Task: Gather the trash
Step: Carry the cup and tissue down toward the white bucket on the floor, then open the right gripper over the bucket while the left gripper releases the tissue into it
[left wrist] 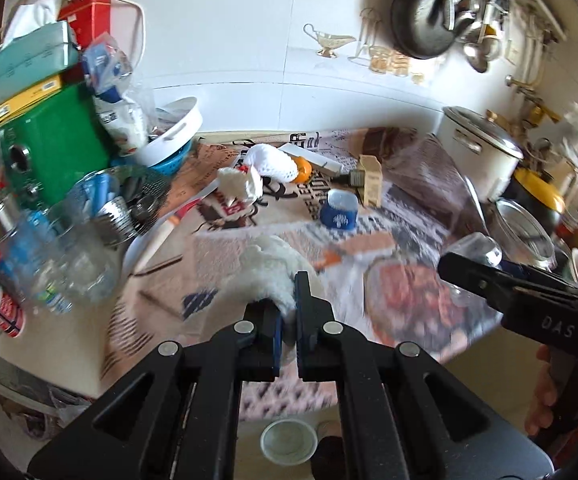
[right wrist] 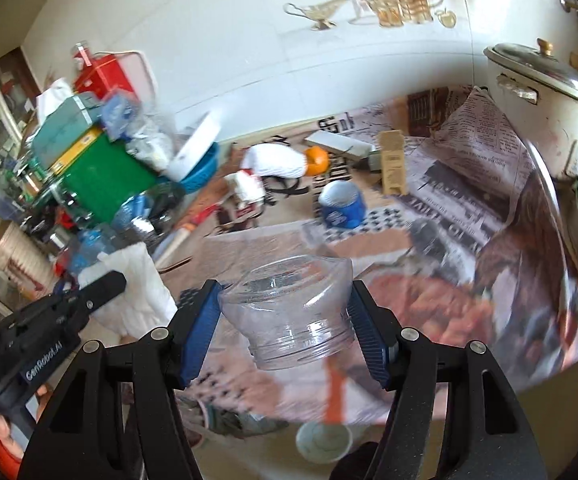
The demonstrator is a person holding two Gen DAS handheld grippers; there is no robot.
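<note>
The left gripper point(left wrist: 287, 320) is closed narrowly on a wad of white tissue point(left wrist: 267, 270), which sticks out in front of the pads. The right gripper point(right wrist: 285, 320) holds a clear plastic jar point(right wrist: 289, 312) between its blue pads point(right wrist: 203, 332), the threaded mouth toward the camera. Both pieces hang over the near edge of the newspaper-covered table point(right wrist: 469, 208), and a small round container point(right wrist: 323, 442) (perhaps the bin, I cannot say) stands on the floor just below that edge.

The jar seems the bigger risk: it is smooth, tilted and held on its sloping shoulder, so a quick swing could make it slip out. The tissue is soft and may tear loose from the pinch. More trash is left further in from the edge: a blue cup point(left wrist: 339, 210) and crumpled paper point(left wrist: 239, 188).
</note>
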